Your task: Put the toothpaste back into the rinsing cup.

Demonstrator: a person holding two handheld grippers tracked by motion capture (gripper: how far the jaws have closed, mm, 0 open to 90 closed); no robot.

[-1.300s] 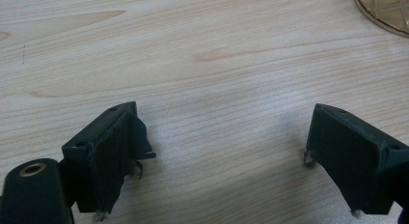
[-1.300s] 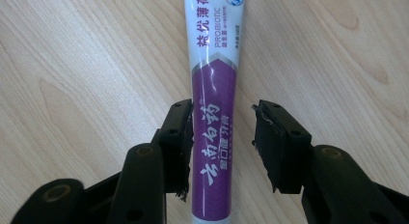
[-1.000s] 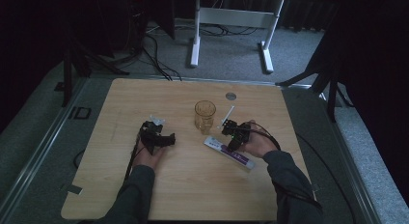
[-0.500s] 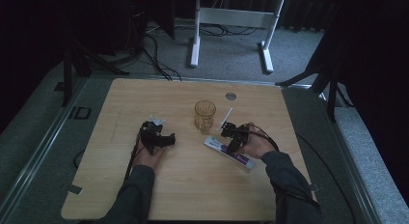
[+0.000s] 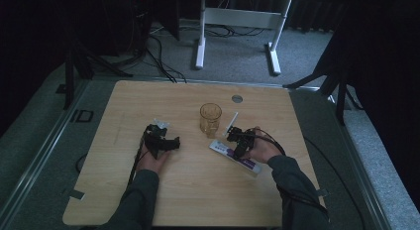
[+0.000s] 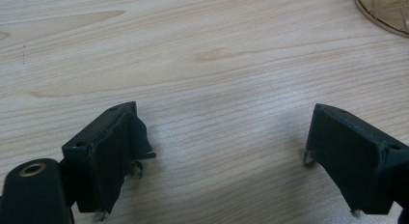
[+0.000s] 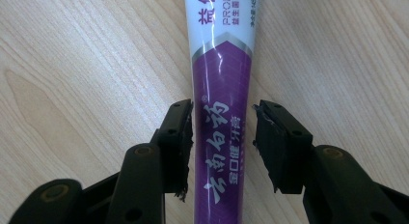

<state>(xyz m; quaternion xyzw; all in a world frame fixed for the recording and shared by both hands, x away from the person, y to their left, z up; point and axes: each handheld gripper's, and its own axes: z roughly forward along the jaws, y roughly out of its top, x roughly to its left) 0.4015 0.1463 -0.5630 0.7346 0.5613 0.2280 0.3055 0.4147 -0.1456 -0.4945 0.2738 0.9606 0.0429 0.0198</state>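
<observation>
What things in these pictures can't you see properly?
- Toothpaste tube: both ends are cut off by the top and bottom edges of the right gripper view, so no cap is seen.
- Glass cup: cut off at the corner of the left gripper view.
- White stick beside the cup: too small to name in the high view.
- Round thing on the table: too small to name.

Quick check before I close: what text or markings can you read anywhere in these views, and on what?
"PROBI", cut off by the top edge, on the white part of the toothpaste tube, right gripper view.
Large white Chinese characters run along its purple part; I cannot transcribe them surely.
Small Chinese print beside "PROBI": too small to read.
An outlined mark on the grey surface left of the wooden table, high view: too blurred to read.
</observation>
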